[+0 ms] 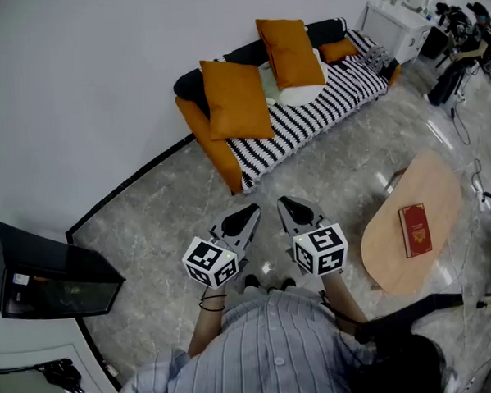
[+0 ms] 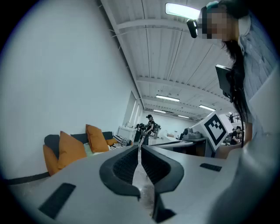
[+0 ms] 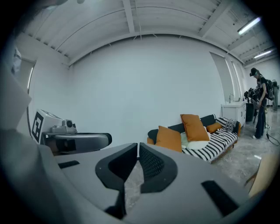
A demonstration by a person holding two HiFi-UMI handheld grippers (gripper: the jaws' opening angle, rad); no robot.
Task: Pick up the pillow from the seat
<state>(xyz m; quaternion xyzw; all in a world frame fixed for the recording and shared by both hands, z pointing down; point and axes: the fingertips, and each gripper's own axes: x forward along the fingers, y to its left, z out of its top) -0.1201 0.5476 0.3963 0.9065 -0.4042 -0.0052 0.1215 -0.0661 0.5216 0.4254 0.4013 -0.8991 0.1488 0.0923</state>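
Against the wall at the far left of the head view, a dark box [image 1: 53, 280] is seen on the floor, well apart from anything the task concerns. Next, the left gripper [image 1: 248, 213] is held out low over the marble floor [image 1: 148, 221]. Its jaws are pressed together with nothing between them, as its own view confirms. Just beside it, the right gripper [image 1: 289, 206] is carried the same way, jaws likewise closed and empty. Both are pointed toward the striped sofa [image 1: 339, 96], which stands beyond a stretch of bare floor.

On its seat a large orange pillow [image 1: 236, 99] is propped at the near end and a second orange pillow [image 1: 290, 52] is leaned against the back. A white cushion [image 1: 304, 92] lies at the foot of the second, and a small orange cushion [image 1: 339, 49] is tucked at the far end. Which one is meant cannot be settled from the task wording. At the right, a wooden table [image 1: 409, 183] bears a red book [image 1: 415, 229].

Nothing of the task is judged done. The sofa has yet to be approached, the jaws opened, and a pillow gripped and lifted.
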